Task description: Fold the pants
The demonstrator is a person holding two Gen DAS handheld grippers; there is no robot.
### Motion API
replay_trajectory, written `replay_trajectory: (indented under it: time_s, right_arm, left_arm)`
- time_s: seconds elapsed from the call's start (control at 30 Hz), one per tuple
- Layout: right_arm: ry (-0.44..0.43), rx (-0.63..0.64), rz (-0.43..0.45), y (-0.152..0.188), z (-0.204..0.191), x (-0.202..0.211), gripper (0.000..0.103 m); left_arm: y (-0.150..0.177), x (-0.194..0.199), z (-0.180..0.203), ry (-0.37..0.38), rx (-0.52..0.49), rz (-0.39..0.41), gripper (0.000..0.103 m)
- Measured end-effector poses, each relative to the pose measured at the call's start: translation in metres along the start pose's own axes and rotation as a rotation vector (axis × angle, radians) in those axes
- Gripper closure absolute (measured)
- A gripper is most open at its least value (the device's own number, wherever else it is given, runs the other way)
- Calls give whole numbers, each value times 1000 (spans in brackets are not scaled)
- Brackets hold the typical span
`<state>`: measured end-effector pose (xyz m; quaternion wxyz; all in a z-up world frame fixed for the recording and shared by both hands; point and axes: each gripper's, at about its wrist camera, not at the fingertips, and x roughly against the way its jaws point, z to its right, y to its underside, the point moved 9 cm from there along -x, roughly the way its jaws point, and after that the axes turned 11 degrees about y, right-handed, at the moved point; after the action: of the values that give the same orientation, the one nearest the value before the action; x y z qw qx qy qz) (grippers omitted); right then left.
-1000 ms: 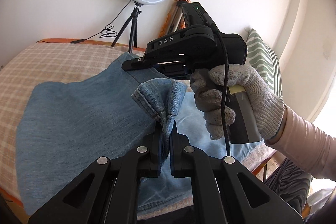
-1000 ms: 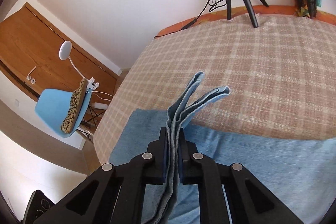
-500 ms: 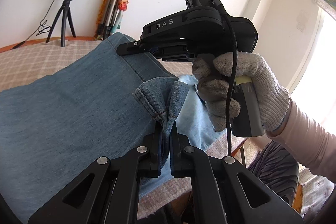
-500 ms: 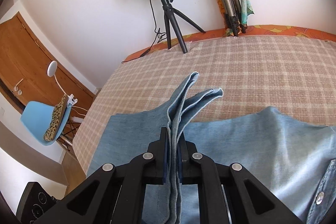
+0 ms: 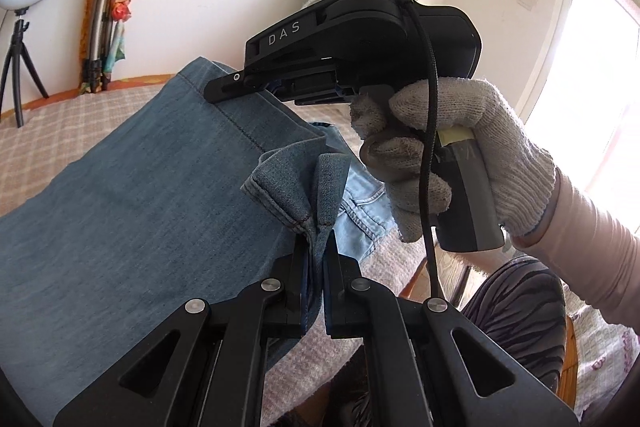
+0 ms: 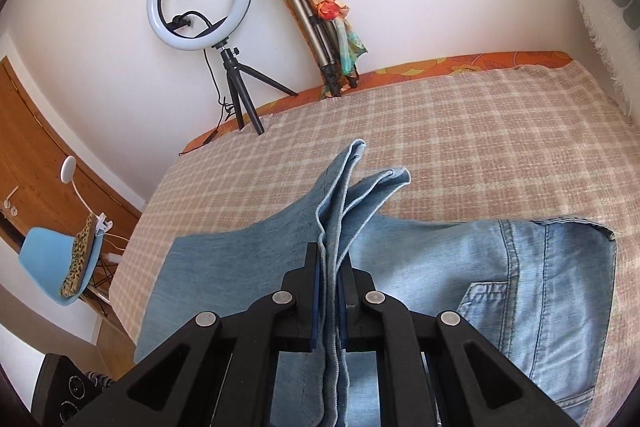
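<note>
Your left gripper (image 5: 316,247) is clamped on a bunched hem corner of the jeans (image 5: 132,195), and the denim between the jaws hides the pads. Your right gripper (image 6: 329,263) is likewise clenched on a stack of folded hem edges that stand up past its tips, so you cannot see how many layers are pinched. In the left wrist view the right gripper's tips are hidden behind the fabric's upper edge. The jeans are pale blue denim, lying across the checked bedspread (image 6: 460,131); their waist end with a back pocket rests flat at the right, cut off by the picture's edge. Your gloved right hand (image 5: 448,155) wraps the right tool's handle, with both tools angled downward over the bed.
</note>
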<state>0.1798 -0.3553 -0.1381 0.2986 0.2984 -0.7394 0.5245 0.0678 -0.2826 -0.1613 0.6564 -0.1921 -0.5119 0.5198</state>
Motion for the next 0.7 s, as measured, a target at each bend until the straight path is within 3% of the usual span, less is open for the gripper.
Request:
replay_trajectory:
  time_s: [0.4, 0.7]
  right_arm:
    - [91, -112, 21, 4, 96, 17, 99]
    - [137, -163, 7, 14, 130, 8, 99]
  left_arm:
    - [-13, -68, 24, 105, -37, -66, 99]
    - [-12, -99, 30, 127, -57, -110, 99]
